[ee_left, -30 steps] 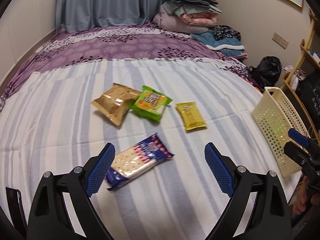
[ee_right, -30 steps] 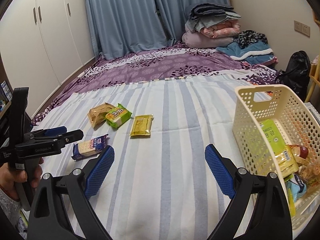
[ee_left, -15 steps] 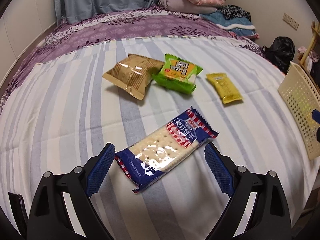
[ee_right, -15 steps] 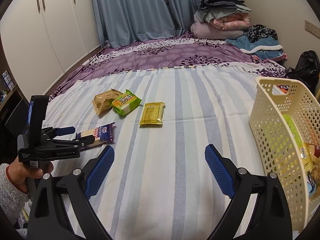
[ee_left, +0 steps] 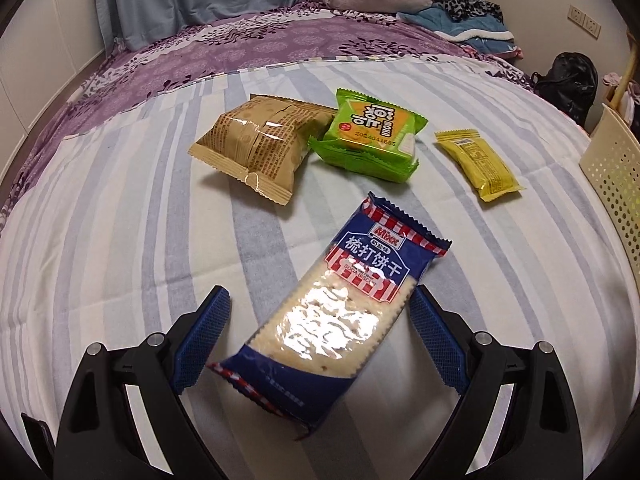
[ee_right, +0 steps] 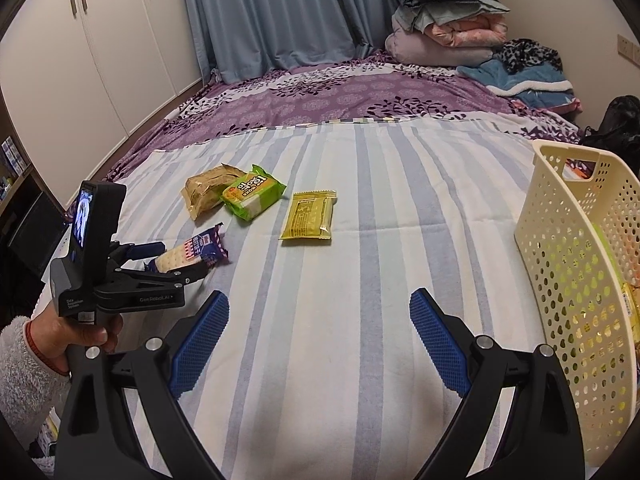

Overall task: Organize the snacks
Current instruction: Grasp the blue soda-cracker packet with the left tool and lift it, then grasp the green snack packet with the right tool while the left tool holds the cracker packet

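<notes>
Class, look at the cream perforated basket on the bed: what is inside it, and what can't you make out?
Through the basket's holes, yellow and yellow-green wrappers show inside. Their number and kind stay hidden behind the wall and the picture's edge.

In front of me is a bed [ee_right: 360, 360] with a striped sheet, and farther a purple flowered cover [ee_right: 320, 96]. Folded blankets [ee_right: 444, 36] are piled at the far end, before blue curtains [ee_right: 272, 12]. White wardrobe doors [ee_right: 100, 40] stand at left. A black bag [ee_left: 568, 80] lies beside the bed.
</notes>
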Demonstrator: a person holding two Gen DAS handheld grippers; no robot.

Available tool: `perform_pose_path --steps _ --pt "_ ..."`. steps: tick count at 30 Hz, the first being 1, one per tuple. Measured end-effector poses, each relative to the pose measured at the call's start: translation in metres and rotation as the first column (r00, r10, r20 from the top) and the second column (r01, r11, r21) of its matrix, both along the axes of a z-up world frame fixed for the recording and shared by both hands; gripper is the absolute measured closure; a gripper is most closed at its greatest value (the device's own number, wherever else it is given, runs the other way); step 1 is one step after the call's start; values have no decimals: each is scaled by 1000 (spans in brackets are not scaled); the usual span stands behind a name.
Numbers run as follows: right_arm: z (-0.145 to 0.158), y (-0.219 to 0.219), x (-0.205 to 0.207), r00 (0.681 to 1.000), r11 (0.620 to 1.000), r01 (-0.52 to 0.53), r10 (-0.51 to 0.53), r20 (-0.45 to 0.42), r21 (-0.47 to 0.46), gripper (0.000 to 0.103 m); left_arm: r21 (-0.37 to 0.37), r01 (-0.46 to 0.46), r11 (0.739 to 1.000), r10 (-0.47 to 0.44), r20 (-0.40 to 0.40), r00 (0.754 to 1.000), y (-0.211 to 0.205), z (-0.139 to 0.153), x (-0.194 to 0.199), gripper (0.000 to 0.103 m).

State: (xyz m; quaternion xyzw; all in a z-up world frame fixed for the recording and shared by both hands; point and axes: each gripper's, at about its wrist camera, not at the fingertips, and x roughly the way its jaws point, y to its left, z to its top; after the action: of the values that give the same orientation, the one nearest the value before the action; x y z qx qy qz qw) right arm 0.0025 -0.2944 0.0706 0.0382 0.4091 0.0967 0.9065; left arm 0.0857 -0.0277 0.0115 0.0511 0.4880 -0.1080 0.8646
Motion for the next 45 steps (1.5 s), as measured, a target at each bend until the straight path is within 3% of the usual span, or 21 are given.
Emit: perform_pose_path --steps 8,13,18,26,39,45 --pt "-7 8 6 1000 1000 -14 13 -17 -2 12 -23 -57 998 58 2 998 11 -2 7 13" --pt "-12 13 12 999 1000 -16 16 -29 -4 12 -14 -95 995 95 33 995 19 1 2 42" --pt "-17 20 17 999 1000 -26 25 -37 -12 12 -72 -151 986 153 27 988 36 4 2 55" --pt "-25 36 38 997 998 -64 63 -45 -9 12 -117 -249 961 253 21 967 62 8 -7 57" --pt "-38 92 106 982 982 -185 184 -44 -36 12 -169 -287 943 299 54 953 89 30 -24 58" --pt "-46 119 144 980 978 -198 195 -46 -70 12 -175 -291 941 300 27 954 93 25 -24 58"
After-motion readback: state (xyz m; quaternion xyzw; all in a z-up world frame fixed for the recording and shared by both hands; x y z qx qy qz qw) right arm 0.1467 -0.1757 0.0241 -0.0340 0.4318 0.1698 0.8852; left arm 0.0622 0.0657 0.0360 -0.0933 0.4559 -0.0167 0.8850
